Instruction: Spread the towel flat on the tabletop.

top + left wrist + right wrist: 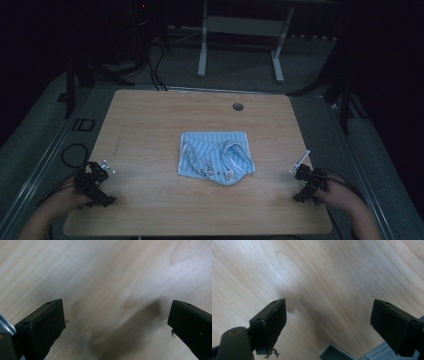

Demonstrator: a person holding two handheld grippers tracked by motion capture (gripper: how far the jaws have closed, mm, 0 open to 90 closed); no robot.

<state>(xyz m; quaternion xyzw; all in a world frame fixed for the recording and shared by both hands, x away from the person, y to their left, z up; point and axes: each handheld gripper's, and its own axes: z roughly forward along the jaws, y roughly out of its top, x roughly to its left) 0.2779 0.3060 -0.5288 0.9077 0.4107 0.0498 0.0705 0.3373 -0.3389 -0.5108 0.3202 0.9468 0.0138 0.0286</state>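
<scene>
While flat mid-table, folded striped cloth (216,160), long axis left-right.

High view dim, surroundings near black; both gripper views bright, left one motion-blurred, soft shadows between jaws.

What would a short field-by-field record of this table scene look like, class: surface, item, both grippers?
surface: wooden table, round hole near its far edge
item: light blue striped garment, folded, at table centre
left gripper: open, near the front left corner, apart from the garment
right gripper: open, near the front right edge, apart from the garment
held: nothing
</scene>
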